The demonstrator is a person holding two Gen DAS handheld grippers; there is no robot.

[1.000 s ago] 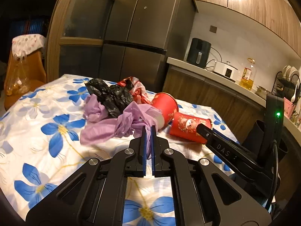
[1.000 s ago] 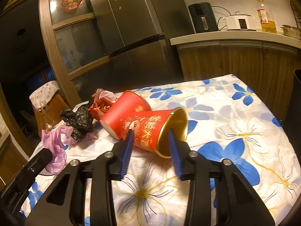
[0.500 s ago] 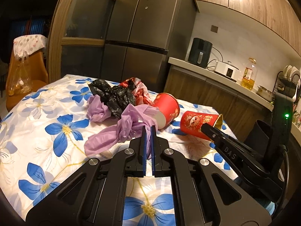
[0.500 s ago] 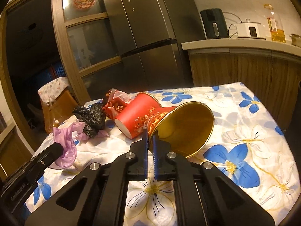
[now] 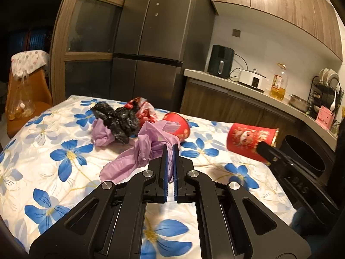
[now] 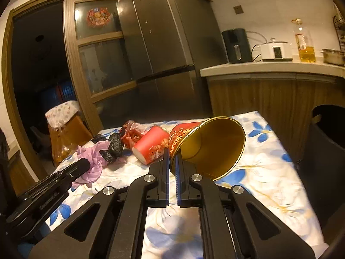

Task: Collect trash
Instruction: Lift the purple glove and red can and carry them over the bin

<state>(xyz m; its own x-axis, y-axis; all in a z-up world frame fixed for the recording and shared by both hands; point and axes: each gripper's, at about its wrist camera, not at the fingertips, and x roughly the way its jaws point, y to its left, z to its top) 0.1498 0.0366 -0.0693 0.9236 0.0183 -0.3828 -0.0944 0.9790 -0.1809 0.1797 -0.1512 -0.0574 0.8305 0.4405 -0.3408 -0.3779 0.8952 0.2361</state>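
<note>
Right gripper (image 6: 171, 159): jaws were wide a second ago, astride the red paper cup (image 6: 207, 144) lying on the flowered tablecloth (image 6: 269, 172). They have just been closing and now pinch the cup's wall at its gold rim — one pad inside, one outside. Cup hangs off the cloth, gold mouth turned toward the claw and spreading to its right; in the left view it floats clear of the table with its shadow below.

Left gripper (image 5: 170, 151): jaws pressed together on a fold of the purple plastic bag (image 5: 148, 144), same hold as a second ago. The bag bunches just ahead of the fingertips and trails left onto the cloth, more gathered up than before.

Still on the table beyond the claws — second red cup (image 5: 180, 126) on its side, black bag (image 5: 120, 119), red wrapper (image 5: 143, 110).

Black bin (image 6: 323, 146) stands to the right of the right claw, off the table edge. Judgement: both pieces are secured; carrying to the bin looks next, cup first. Rim grip is thin, so the cup may swing.
</note>
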